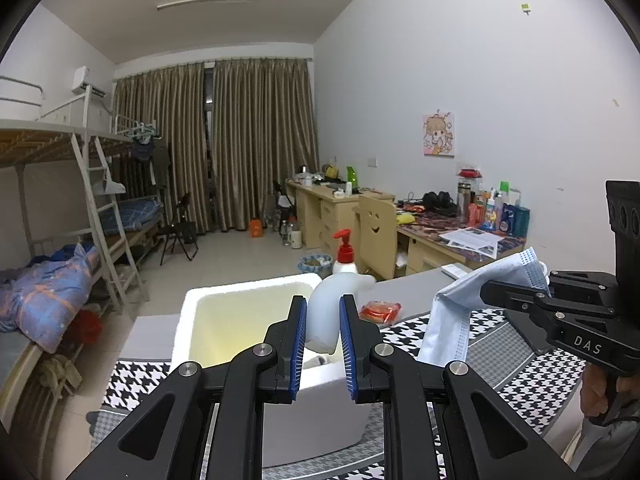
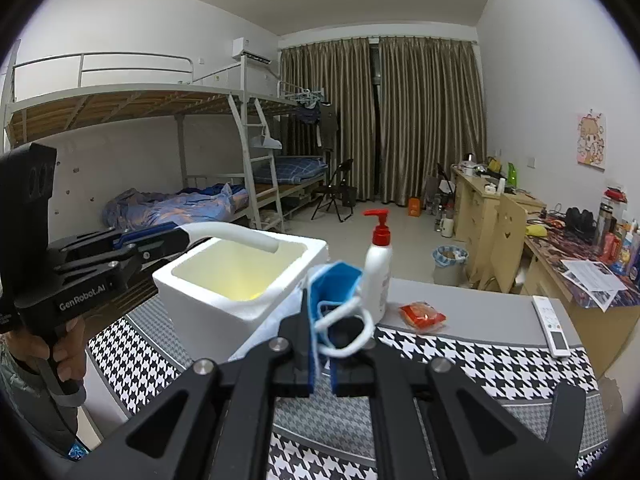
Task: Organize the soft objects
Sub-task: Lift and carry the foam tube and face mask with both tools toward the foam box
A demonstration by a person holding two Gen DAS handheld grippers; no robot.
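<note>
My right gripper (image 2: 322, 354) is shut on a blue face mask (image 2: 334, 286), held up above the houndstooth cloth just right of the white foam box (image 2: 200, 304). In the left wrist view the mask (image 1: 460, 312) hangs from that gripper (image 1: 496, 292) at the right. My left gripper (image 1: 323, 344) is open and empty, held over the near right corner of the foam box (image 1: 224, 316). In the right wrist view the left gripper (image 2: 182, 236) reaches over the box's far rim.
A white pump bottle with a red top (image 2: 378, 268) stands behind the box. A red packet (image 2: 422, 316) and a white remote (image 2: 552, 326) lie on the grey table (image 2: 480, 308). Houndstooth cloth (image 2: 460, 356) covers the front. Bunk beds left, desks right.
</note>
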